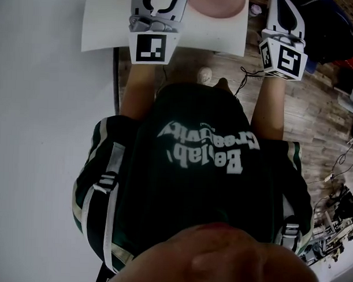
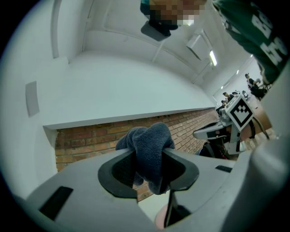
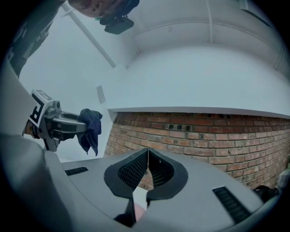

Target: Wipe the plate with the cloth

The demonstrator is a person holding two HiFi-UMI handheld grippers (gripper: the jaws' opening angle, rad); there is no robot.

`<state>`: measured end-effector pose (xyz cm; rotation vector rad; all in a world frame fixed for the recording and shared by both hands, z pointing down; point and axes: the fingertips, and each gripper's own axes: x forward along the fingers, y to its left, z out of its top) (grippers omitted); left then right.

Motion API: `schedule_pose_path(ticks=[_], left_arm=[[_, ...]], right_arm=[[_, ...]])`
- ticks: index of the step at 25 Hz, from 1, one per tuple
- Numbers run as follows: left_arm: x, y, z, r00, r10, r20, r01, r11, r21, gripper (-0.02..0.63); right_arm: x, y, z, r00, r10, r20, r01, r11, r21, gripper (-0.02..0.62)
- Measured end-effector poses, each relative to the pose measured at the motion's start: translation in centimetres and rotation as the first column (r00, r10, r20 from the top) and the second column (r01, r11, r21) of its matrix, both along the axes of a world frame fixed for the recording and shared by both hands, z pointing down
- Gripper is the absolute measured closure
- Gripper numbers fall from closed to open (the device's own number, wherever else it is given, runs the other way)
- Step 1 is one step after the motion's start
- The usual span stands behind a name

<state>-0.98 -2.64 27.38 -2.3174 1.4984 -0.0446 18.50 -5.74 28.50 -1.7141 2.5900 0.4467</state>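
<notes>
My left gripper [image 2: 148, 156] is shut on a dark blue cloth [image 2: 149, 152], which bunches up above the jaws and hangs a little below them. From the right gripper view the same cloth [image 3: 90, 129] dangles from the left gripper [image 3: 84, 124], off to the left. The right gripper [image 3: 147, 164] is shut, its pads meeting with nothing between them. In the head view both grippers, left [image 1: 160, 1] and right [image 1: 285, 20], reach past the top edge. A pink plate [image 1: 219, 5] lies on the white table [image 1: 108, 25] between them, mostly cut off.
A brick wall [image 3: 204, 136] under a white ledge [image 3: 195, 110] stands ahead of both grippers. Wooden floor [image 1: 316, 113] lies to the right, with cables and clutter [image 1: 335, 218] at its far right. People stand in the distance [image 2: 251, 81].
</notes>
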Motion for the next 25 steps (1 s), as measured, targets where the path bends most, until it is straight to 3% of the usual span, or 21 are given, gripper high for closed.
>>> schedule_pose_path(ticks=[5,10,15,25], left_arm=[[-0.8,-2.0,0.3,1.000,0.021,0.017,-0.021,0.999,-0.027,0.474],[-2.0,-5.5,1.3,0.996,0.087,-0.015,-0.087,0.995,-0.056,0.474],[-2.6,-9.0,1.9,0.986,0.164,-0.029,-0.166,0.985,-0.048,0.474],[-2.0,-11.4,0.3,0.959,0.282,-0.019,-0.283,0.958,-0.036,0.474]], right_arm=[[-0.9,-1.7,0.7,1.000,0.016,0.003,-0.016,0.999,-0.031,0.595],[-2.3,-4.3,1.0,0.998,0.065,-0.019,-0.066,0.997,-0.050,0.595],[-3.7,-6.9,1.1,0.993,0.114,-0.040,-0.116,0.992,-0.048,0.595],[-4.3,-8.1,0.6,0.982,0.185,-0.043,-0.188,0.978,-0.092,0.595]])
